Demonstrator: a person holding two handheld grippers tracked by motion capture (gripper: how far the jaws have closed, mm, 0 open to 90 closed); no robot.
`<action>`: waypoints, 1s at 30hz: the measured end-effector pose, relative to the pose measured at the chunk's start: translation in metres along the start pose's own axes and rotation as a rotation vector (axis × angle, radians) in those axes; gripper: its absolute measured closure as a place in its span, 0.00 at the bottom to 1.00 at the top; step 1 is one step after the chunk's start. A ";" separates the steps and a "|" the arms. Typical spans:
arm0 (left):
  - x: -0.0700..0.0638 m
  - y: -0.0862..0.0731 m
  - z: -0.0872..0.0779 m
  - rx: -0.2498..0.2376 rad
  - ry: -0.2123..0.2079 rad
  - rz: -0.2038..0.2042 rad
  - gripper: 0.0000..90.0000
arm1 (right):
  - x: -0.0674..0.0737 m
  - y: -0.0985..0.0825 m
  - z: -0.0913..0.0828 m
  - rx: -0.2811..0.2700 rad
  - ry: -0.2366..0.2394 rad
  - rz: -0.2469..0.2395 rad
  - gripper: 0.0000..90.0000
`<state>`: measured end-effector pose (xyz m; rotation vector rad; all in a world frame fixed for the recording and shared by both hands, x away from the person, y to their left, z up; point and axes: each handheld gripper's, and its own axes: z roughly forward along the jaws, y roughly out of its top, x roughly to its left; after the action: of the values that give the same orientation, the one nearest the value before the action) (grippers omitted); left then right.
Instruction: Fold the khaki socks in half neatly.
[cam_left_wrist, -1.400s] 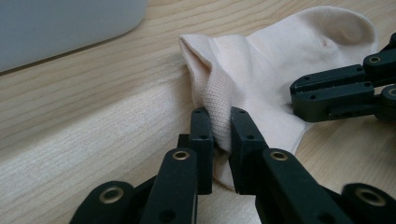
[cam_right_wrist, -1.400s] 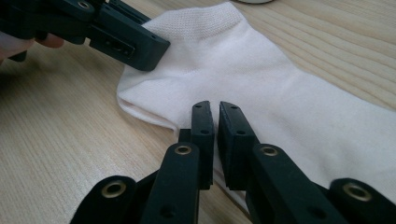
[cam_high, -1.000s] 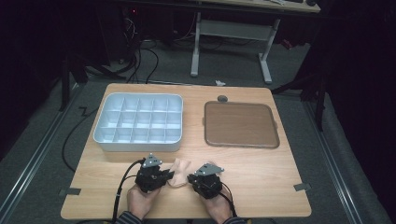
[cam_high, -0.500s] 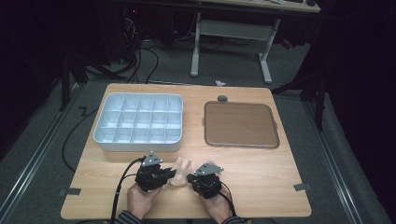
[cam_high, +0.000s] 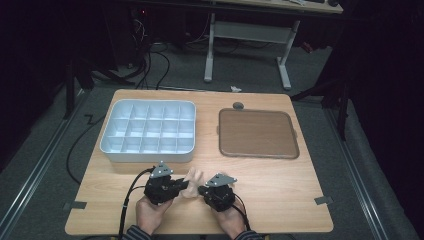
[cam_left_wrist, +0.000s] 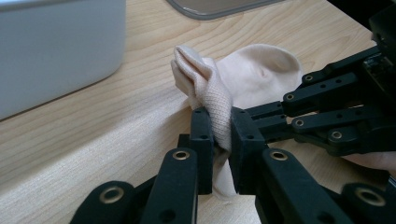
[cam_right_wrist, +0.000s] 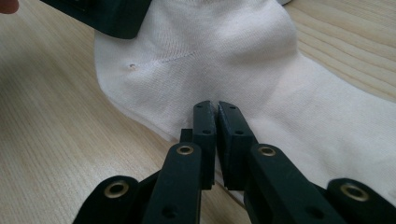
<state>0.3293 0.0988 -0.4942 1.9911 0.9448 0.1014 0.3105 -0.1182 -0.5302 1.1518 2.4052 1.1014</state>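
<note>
I have the pale cream knitted sock (cam_left_wrist: 247, 74) pinched in both tools near the front edge of the light wooden table (cam_high: 280, 190), roughly midway along that edge. My left gripper (cam_left_wrist: 219, 140) has its two black jaws almost closed on a bunched ridge of the ribbed cuff fabric, which stands up between the pads in a narrow fold; I grip it there, I judge, so that the cuff end lifts free of the wood while the rest trails. My right gripper (cam_right_wrist: 217, 135) has its jaws all but together on the flat edge of the sock's body, the thin cloth nipped between the pads, so the two holds sit close to one another on the same piece and can stretch or fold it between them. In the high view the sock (cam_high: 192, 179) lies between my two hands, just in front of the white plastic tray with its grid of small compartments (cam_high: 116, 148), which sits toward the far left corner. The brown square tray with rounded corners (cam_high: 257, 134) rests well apart on the far right side, both likely kept back to leave me working room at the front.
</note>
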 end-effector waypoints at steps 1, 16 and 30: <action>-0.001 0.000 -0.001 -0.007 -0.001 0.003 0.91 | 0.000 0.001 0.001 0.003 0.002 -0.004 0.96; 0.000 0.002 -0.006 -0.046 -0.022 -0.005 0.91 | 0.008 0.009 0.009 0.013 0.015 -0.031 0.96; 0.002 0.002 -0.005 -0.046 -0.023 -0.007 0.91 | 0.014 0.014 0.014 0.015 0.033 -0.024 0.93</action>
<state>0.3300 0.1030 -0.4900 1.9428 0.9272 0.0956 0.3158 -0.0946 -0.5285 1.1150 2.4493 1.1058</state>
